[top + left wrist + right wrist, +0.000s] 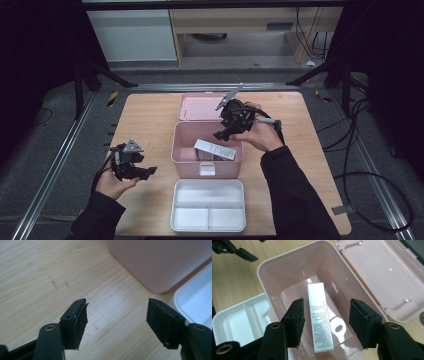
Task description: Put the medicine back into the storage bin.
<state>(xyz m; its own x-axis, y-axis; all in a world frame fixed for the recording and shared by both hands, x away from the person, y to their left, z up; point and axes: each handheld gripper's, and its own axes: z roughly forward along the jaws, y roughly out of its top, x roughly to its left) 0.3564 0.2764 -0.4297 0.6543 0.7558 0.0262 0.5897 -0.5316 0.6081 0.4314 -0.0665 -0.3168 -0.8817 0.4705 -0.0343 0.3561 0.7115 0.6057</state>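
Note:
A pink box (187,167) stands open at the table's middle, its lid (200,106) folded back flat behind it. Inside lies a white printed carton (215,149), tilted against the bottom. My right gripper (222,132) hovers over the box's right rim and points down into it. In the right gripper view its jaws are open (327,303), with the carton (320,320) lower down on the box floor, untouched by the pads. My left gripper (145,171) is held low over the table left of the box, open (117,306) with only bare wood between its jaws.
A white divided tray (208,205) sits at the table's front edge, just before the pink box. The box corner (160,262) and the tray's edge (197,300) lie close to the right of my left gripper. Bare wood stretches to the left.

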